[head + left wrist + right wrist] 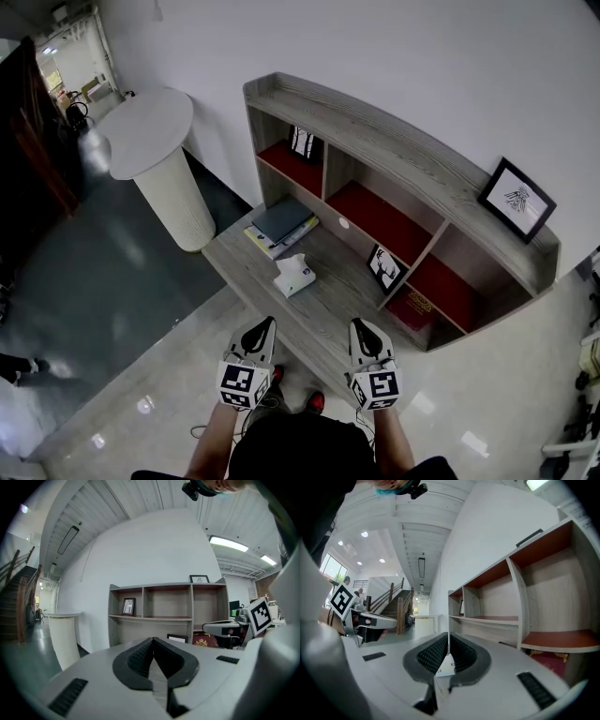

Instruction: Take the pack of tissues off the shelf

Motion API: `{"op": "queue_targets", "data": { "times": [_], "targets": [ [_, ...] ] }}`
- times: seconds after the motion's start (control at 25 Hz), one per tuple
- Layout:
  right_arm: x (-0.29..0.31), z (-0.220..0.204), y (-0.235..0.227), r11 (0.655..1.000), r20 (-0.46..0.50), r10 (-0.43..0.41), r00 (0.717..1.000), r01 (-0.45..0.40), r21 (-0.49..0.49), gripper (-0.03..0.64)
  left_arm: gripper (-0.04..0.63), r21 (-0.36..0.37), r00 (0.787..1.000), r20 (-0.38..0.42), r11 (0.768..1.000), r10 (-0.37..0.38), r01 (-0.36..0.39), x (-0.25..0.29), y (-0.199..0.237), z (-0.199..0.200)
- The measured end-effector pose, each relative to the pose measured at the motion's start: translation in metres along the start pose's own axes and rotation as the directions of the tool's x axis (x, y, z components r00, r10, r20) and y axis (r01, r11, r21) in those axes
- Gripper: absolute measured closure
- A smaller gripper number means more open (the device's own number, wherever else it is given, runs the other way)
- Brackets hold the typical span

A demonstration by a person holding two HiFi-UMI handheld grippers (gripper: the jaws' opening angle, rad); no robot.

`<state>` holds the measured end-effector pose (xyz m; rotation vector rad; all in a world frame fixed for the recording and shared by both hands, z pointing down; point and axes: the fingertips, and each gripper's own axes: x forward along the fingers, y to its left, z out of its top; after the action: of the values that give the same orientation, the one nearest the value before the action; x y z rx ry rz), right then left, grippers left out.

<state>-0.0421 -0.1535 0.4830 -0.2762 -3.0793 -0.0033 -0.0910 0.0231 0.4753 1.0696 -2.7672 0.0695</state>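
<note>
The white pack of tissues (294, 275) stands on the low wooden ledge (328, 314) of the grey shelf unit (394, 141), in front of the red-lined compartments. Both grippers are held side by side at the ledge's near edge, short of the pack and not touching it. My left gripper (265, 322) (152, 642) has its jaws together with nothing between them. My right gripper (359, 324) (448, 638) also has its pads nearly touching and holds nothing. A white patch (446, 664) shows beyond its jaws; I cannot tell what it is.
A stack of books (281, 223) lies left of the pack. Picture frames stand in a compartment (305, 142), on the ledge (385, 267) and on top (517, 199). A red box (412, 307) sits at the lower right. A round white pedestal table (155, 131) stands to the left.
</note>
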Motion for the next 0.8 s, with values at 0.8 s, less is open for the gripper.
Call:
{"op": "queue_targets", "data": {
  "times": [0.8],
  "targets": [
    [-0.016, -0.005, 0.002, 1.000, -0.013, -0.003, 1.000, 0.002, -0.007, 0.578, 0.588, 0.011, 1.000, -0.010, 1.000, -0.007, 0.007, -0.003, -0.011, -0.005]
  ]
}}
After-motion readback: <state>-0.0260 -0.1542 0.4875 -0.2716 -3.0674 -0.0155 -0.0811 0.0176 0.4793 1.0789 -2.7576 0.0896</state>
